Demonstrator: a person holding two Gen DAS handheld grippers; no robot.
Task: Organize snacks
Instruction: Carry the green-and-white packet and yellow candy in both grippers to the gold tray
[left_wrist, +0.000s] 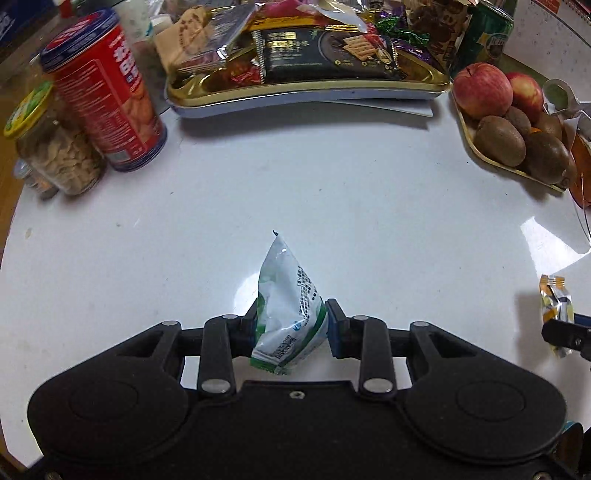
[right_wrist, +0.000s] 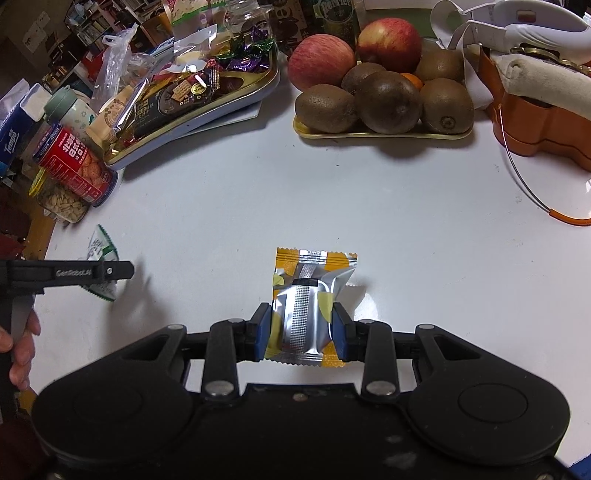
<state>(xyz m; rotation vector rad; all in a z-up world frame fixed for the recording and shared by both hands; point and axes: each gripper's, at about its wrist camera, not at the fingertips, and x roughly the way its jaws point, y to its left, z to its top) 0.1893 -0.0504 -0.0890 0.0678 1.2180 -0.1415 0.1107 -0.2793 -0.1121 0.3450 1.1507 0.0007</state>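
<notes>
My left gripper (left_wrist: 291, 325) is shut on a white and green snack packet (left_wrist: 288, 302) and holds it over the white table (left_wrist: 332, 192). The packet also shows in the right wrist view (right_wrist: 100, 251), behind the left gripper (right_wrist: 107, 273). My right gripper (right_wrist: 301, 328) is shut on a silver and yellow snack packet (right_wrist: 306, 295) above the table; it also shows at the right edge of the left wrist view (left_wrist: 556, 302). A gold tray (left_wrist: 306, 86) piled with snacks sits at the back of the table (right_wrist: 192, 110).
A red biscuit tin (left_wrist: 107, 99) and a jar of nuts (left_wrist: 55, 151) stand at the back left. A small tray of apples and kiwis (right_wrist: 380, 96) sits at the back right, with a green can (left_wrist: 484, 37) behind. An orange and white object (right_wrist: 535, 103) lies at far right.
</notes>
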